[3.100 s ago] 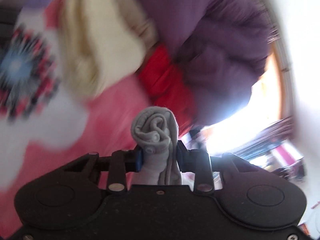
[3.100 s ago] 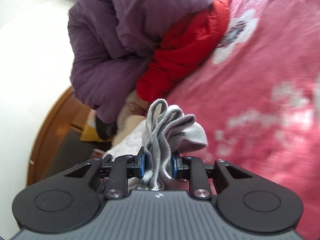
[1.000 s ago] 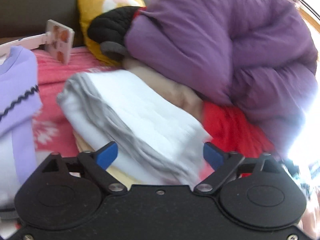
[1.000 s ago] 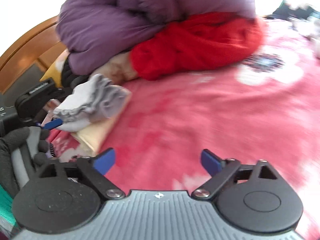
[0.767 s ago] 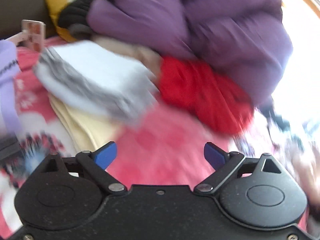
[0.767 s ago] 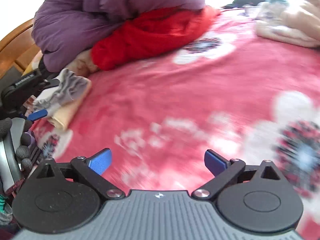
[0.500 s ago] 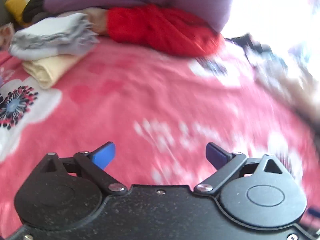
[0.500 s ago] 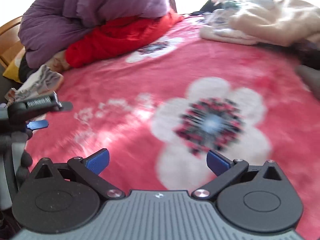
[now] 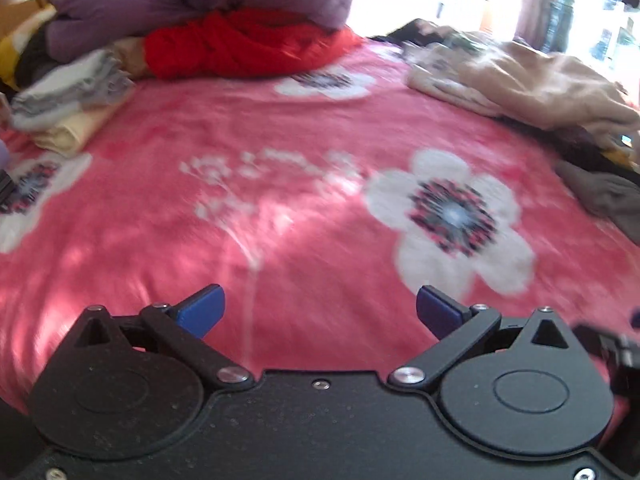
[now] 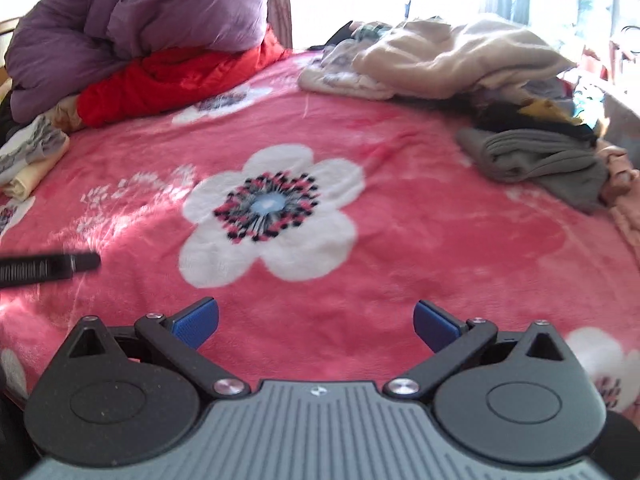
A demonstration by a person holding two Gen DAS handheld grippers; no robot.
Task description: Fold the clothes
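Hanging over bare bedding, the left gripper (image 9: 320, 312) has its blue pads spread wide with nothing between them, and the right gripper (image 10: 316, 322) matches it — pads fully parted, empty. Under both lies a pink blanket (image 10: 420, 216) printed with large white flowers; one flower sits just ahead of the right gripper in the right wrist view. At that view's left edge a black bar-shaped part pokes in above the blanket; what it belongs to is unclear.

Farther out, on the left side of the bed, a folded grey garment (image 9: 68, 84) rests on top of a folded cream garment (image 9: 72, 130), the two stacked near the blanket's edge. On the right side, a crumpled grey garment (image 10: 532, 160) lies loose on the blanket, just in front of a dark tangle of clothes with a yellow scrap in it.

Beyond that, a heap of beige and pale clothes (image 10: 440, 56) spreads across the far right of the bed. At the far left, a red jacket (image 10: 172, 76) lies under a bulky purple quilt (image 10: 140, 12) — both well apart from the grippers. Bright window light washes out the background.
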